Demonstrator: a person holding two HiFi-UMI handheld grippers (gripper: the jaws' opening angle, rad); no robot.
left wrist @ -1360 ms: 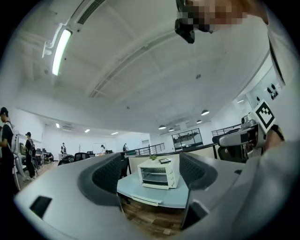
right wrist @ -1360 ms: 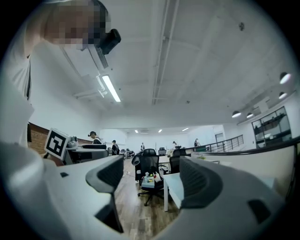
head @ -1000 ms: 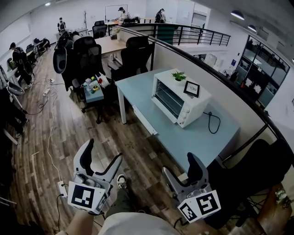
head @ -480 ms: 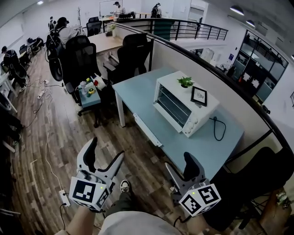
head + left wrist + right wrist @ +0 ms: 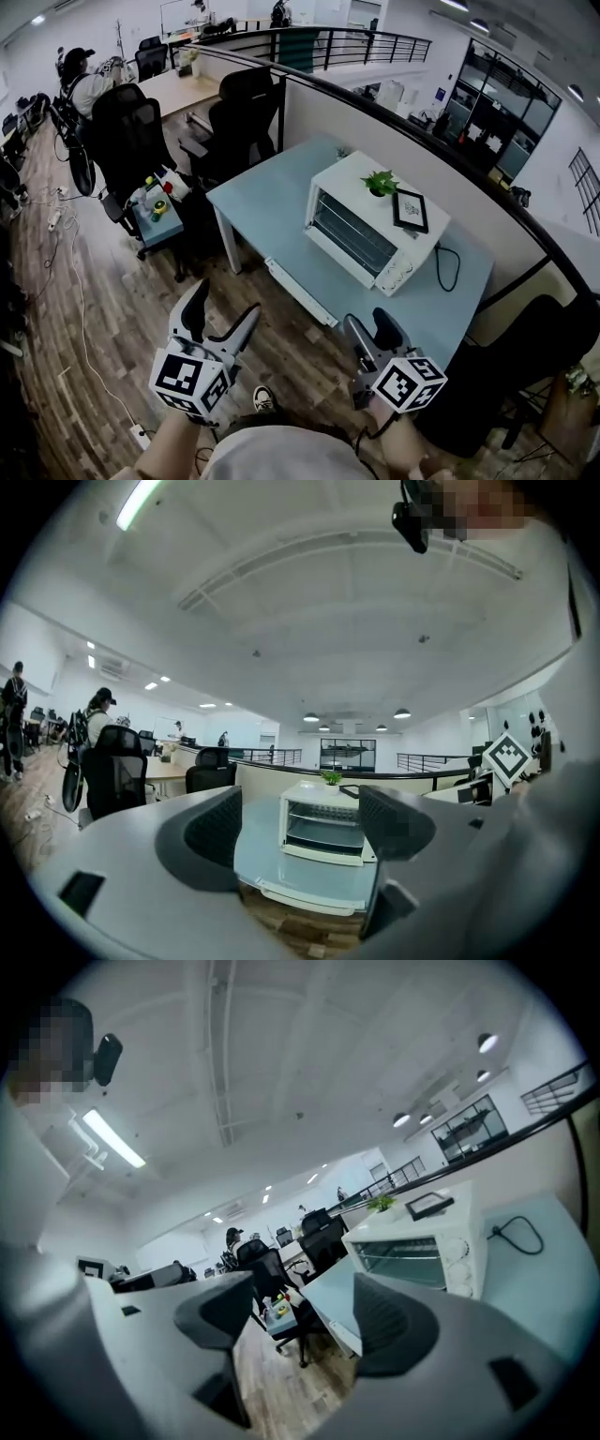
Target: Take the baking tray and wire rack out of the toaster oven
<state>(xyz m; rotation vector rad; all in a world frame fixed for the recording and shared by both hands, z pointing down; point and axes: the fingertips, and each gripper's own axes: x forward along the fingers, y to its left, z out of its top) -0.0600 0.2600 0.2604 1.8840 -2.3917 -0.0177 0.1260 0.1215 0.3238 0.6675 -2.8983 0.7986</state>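
A white toaster oven stands on a light blue table with its glass door closed. In the left gripper view a wire rack and a dark tray show faintly through the oven door. Both grippers hang over the wooden floor, short of the table's near edge. My left gripper is open and empty, aimed level at the oven front. My right gripper is open too; its jaws have just been closing a little with nothing between them. The oven lies to its right.
A small potted plant and a picture frame sit on the oven top. A black cable lies right of it. Black office chairs and a small side table stand left; a dark chair is at the right.
Both grippers and the head view have come closer to the table and oven. The right gripper has rolled and its jaws look slightly narrower.
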